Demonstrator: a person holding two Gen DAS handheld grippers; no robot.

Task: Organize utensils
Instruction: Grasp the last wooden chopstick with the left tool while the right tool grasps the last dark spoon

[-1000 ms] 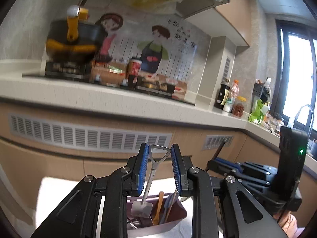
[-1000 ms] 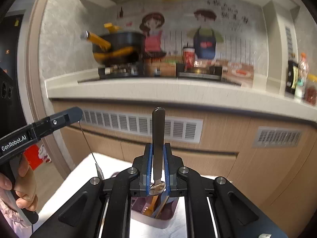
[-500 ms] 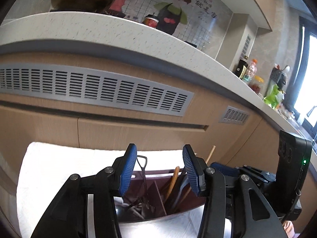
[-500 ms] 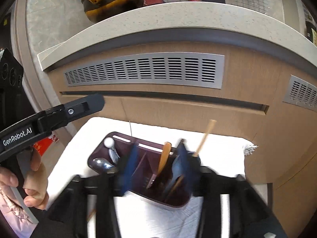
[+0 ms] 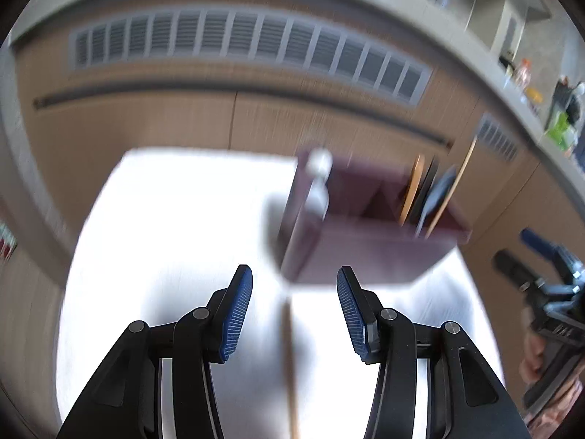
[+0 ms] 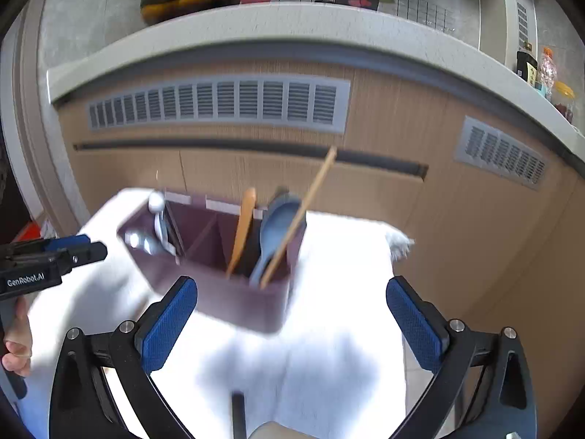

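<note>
Utensils stand in a dark purple organizer (image 6: 219, 292) that sits on a white cloth (image 6: 340, 256) in front of wooden cabinet fronts with grey vent grilles (image 6: 219, 104). Going from left to right in the right wrist view, the left gripper (image 6: 73, 252) reaches in from the edge with a hand (image 6: 14, 344) below it; then comes a metal utensil with a round white knob (image 6: 158, 216) in the organizer's left compartment, an orange spatula (image 6: 243, 230), a blue spoon (image 6: 274, 230) and a wooden chopstick (image 6: 303, 212) leaning out to the right. The left gripper's jaws stand apart with nothing clamped — a thin wooden stick (image 5: 290, 366) lies on the cloth between them, blurred. The right gripper (image 6: 292, 323) is opening wide, empty, its blue pads either side of the organizer's near wall and clear of it. A dark handle (image 6: 237, 417) lies at the bottom edge.
</note>
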